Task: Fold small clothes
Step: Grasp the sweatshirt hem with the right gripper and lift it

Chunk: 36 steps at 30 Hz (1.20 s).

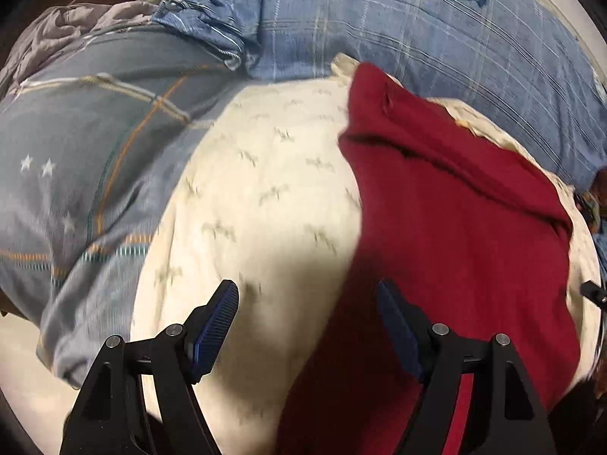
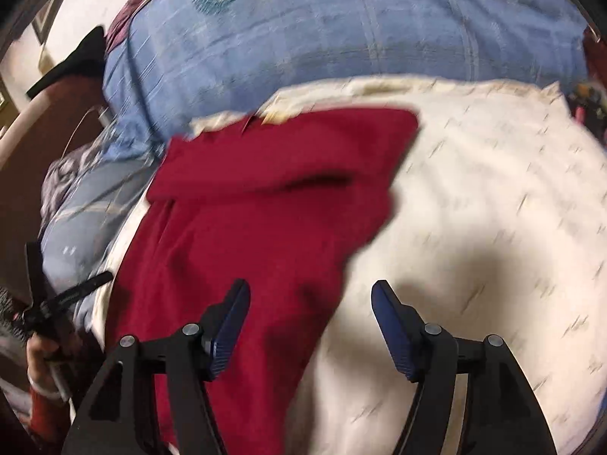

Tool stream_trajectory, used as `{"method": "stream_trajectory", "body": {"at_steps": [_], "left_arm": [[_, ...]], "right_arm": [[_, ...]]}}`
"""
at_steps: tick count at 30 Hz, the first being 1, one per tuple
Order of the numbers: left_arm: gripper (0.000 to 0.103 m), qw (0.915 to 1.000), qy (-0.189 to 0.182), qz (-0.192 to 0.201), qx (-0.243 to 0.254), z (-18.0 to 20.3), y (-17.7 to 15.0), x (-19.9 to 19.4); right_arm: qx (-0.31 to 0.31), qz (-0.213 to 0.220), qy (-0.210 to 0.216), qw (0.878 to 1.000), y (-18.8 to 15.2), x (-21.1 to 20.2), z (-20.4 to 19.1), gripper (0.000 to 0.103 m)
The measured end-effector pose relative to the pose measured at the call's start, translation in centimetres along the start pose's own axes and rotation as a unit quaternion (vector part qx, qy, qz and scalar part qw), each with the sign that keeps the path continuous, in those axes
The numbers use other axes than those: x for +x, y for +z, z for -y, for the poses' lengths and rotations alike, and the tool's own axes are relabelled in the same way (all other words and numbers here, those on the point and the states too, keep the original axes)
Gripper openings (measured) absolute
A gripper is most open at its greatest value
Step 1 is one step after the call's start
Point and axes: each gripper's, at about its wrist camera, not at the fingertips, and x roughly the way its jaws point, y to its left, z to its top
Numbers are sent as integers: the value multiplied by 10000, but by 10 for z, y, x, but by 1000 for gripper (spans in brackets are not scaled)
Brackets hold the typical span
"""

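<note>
You hold both the left gripper (image 1: pixel 307 326) and right gripper (image 2: pixel 311 326) released, empty, above the dark red knit garment (image 1: pixel 447 204), which lies flat on the cream patterned cloth (image 1: pixel 265 189), apparently so either side can be taken for folding.

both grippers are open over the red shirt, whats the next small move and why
Probably lower the left gripper and right gripper, both open and empty, onto the near edge of the dark red knit garment. It lies partly folded on the cream patterned cloth, so another fold seems needed.
</note>
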Motion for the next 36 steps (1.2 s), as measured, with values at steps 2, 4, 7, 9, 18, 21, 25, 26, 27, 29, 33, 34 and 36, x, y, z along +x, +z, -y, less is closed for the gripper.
{"method": "stream_trajectory", "body": {"at_steps": [2, 4, 7, 9, 18, 21, 25, 26, 27, 29, 33, 34, 36], "left_arm": [[74, 9998, -136, -116, 112, -2, -11, -5], [74, 9993, -165, -277, 188, -5, -22, -6], [74, 9990, -158, -345, 220, -11, -30, -8], [74, 9989, -242, -336, 217, -12, -34, -12], [75, 9965, -309, -548, 549, -10, -67, -16], [74, 9955, -391, -643, 577, -14, -77, -20], [74, 9945, -541, -785, 429, -23, -89, -24], [74, 9944, -531, -799, 432, -23, -90, -24], [74, 9944, -519, -817, 432, -23, -92, -24], [73, 9940, -510, -876, 404, -23, -93, -23], [72, 9940, -523, -854, 439, -19, -96, -19], [69, 9943, -484, -834, 460, -18, -96, -18], [52, 9937, -562, -835, 501, -17, -98, -20]], "right_arm": [[-7, -133, 199, 9997, -19, -2, -3, 69], [93, -275, 369, 9989, -38, -5, -2, 69], [333, -530, 587, 9963, -62, -6, 1, 69], [357, -655, 738, 9945, -76, -10, 0, 69], [189, -1119, 1325, 9847, -120, -8, -15, 68], [156, -1164, 1413, 9830, -123, -6, -18, 65], [120, -1165, 1689, 9786, -122, -9, -21, 60], [114, -1181, 1698, 9783, -122, -9, -22, 60], [91, -1217, 1684, 9781, -123, -8, -23, 59], [37, -1269, 1700, 9772, -125, -6, -26, 58], [16, -1313, 1673, 9771, -130, 2, -29, 58], [39, -1352, 1673, 9766, -132, 5, -30, 58], [-43, -1429, 1612, 9765, -135, 8, -34, 45]]}}
